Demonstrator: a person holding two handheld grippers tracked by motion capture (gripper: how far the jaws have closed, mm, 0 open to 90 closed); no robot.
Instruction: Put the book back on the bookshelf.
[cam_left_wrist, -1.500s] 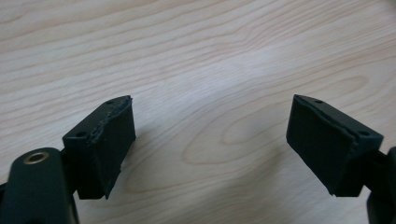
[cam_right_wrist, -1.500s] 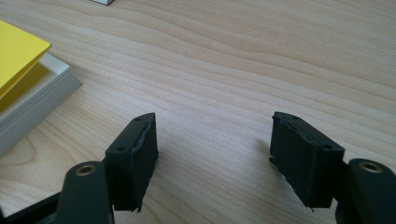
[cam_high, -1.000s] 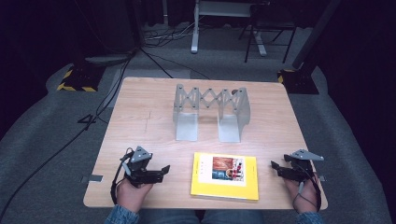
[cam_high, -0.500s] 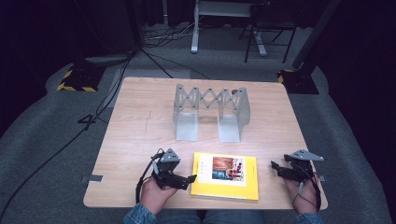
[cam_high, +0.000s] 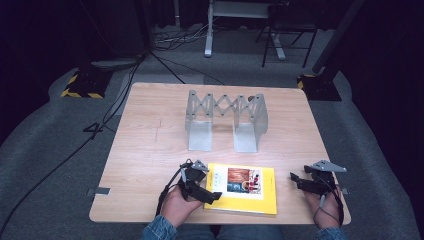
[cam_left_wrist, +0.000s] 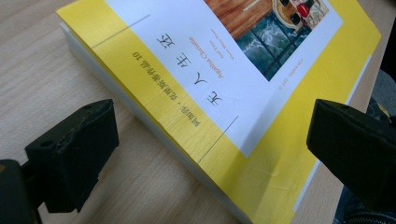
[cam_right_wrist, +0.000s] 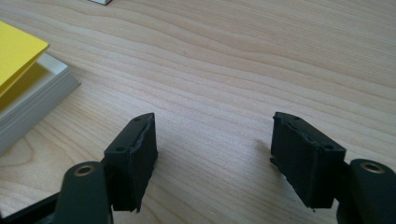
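Your left gripper (cam_high: 209, 192) has slid across to the book's (cam_high: 250, 192) near-left corner, its jaws just widening, released, straddling that corner; book lies flat on the tabletop's (cam_high: 150, 150) near edge; right gripper (cam_high: 296, 179) released, well apart

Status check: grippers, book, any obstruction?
Left gripper open, just widened, straddling the yellow book's corner, no contact. Right gripper open, over bare table. Nothing blocking.

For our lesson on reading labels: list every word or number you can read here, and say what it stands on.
"无人生还": large title on the yellow book cover.
"Agatha Christie": beside the title.
"10": ends a line of small Chinese characters, themselves too small to read surely.
Tiny print near the cover picture: blurred.
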